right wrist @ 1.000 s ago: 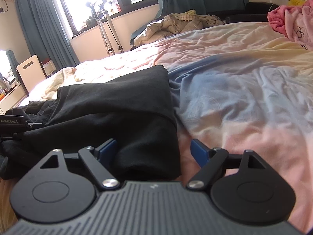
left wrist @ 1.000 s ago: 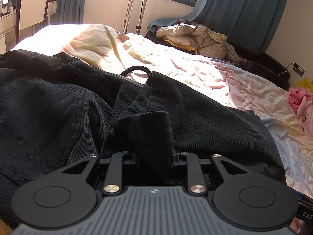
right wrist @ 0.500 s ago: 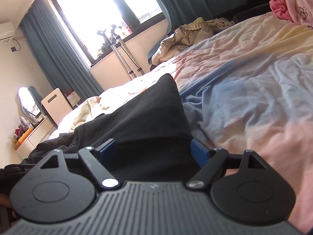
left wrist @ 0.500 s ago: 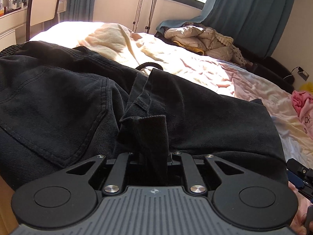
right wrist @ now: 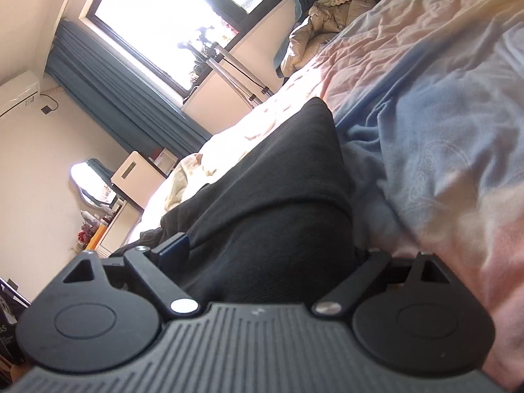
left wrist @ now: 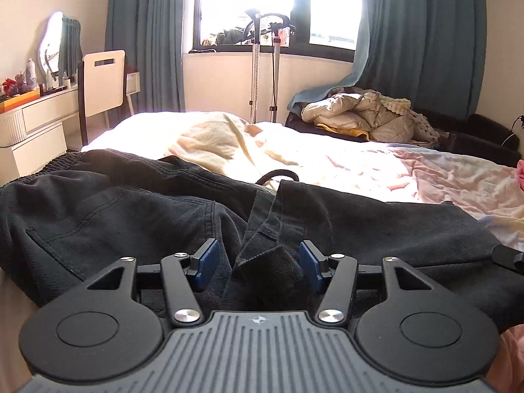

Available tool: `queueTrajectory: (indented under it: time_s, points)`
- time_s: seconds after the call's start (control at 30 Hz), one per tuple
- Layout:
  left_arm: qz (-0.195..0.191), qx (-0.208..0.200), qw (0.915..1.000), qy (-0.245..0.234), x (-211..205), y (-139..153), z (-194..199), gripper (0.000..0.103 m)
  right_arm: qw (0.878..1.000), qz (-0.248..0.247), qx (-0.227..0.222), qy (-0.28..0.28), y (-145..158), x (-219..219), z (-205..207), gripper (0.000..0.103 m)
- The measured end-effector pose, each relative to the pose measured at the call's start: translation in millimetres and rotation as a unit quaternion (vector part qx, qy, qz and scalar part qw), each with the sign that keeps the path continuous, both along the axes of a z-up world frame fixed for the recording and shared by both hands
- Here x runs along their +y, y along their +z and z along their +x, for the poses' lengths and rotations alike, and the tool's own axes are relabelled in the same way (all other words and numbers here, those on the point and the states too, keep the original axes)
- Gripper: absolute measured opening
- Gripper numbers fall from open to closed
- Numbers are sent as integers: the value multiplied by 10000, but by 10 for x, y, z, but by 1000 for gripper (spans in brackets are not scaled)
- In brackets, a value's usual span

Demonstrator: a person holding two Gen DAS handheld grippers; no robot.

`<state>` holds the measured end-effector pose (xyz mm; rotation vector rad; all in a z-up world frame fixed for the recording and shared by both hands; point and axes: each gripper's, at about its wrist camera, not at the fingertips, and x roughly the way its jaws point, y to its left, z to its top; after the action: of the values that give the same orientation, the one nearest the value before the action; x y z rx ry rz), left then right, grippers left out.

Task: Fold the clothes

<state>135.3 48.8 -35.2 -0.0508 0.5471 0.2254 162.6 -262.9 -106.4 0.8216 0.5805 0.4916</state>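
1. Black trousers (left wrist: 137, 216): dark denim with an elastic waistband, lying crumpled across the near edge of the bed (left wrist: 360, 163); one folded leg end (right wrist: 278, 203) reaches toward the pastel middle of the sheet.
2. Left gripper (left wrist: 257, 263): jaws opening, blue pads clear of a raised flap of the trousers that stands between them, gripped by neither.
3. Right gripper (right wrist: 268, 255): jaws opening wide, straddling the folded leg end; cloth sits between them, no pad seen pressing. Its right pad is hidden behind the fabric.
4. Step in hand, as judged: letting go after a fold has been laid, the garment resting on the bed by its own weight.
5. Next move, as judged: back both tools out without dragging cloth, then take fresh hold for a further fold.
6. Hard to make out: the trousers' full outline, cut off by both gripper bodies; the right view is strongly tilted. Beige jacket (left wrist: 357, 116) heaped at the far edge.
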Motion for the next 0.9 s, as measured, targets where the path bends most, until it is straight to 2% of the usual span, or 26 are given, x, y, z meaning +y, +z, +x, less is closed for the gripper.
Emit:
queueTrajectory:
  time_s: [0.07, 0.1, 0.13, 0.17, 0.27, 0.4, 0.53, 0.7, 0.8, 0.9]
  points:
    - [1, 235, 9996, 144, 15, -88, 110, 59, 9986, 518, -39, -41, -26, -57, 27, 91]
    - [-46, 286, 9994, 184, 30, -117, 140, 59, 9974, 701, 125, -115, -78, -81, 57, 89]
    - [-69, 272, 9994, 191, 39, -126, 143, 59, 9971, 677, 273, -199, -103, -92, 74, 78]
    - [-76, 235, 9995, 186, 44, -125, 133, 59, 9970, 602, 403, -281, -118, -99, 86, 56]
    - [-104, 115, 9998, 147, 60, -84, 69, 61, 9959, 337, 673, -500, -101, -107, 102, 30]
    - [261, 7, 9993, 283, 36, 65, 39, 60, 9968, 182, 267, -726, 345, -80, 5, 24]
    - [547, 325, 9980, 19, -159, 87, 164, 60, 9958, 229, -238, -859, 740, -196, -105, 23]
    - [948, 548, 9913, -724, -907, 67, 304, 58, 9889, 499, -505, -1306, 1009, -612, -219, 22]
    - [891, 612, 9865, -1233, -1413, 48, 350, 58, 9790, 628, -724, -1799, 1113, -1031, -348, 22]
    - [880, 529, 9816, -1608, -2017, -34, 339, 58, 9663, 454, -1039, -2312, 1257, -1419, -486, 22]
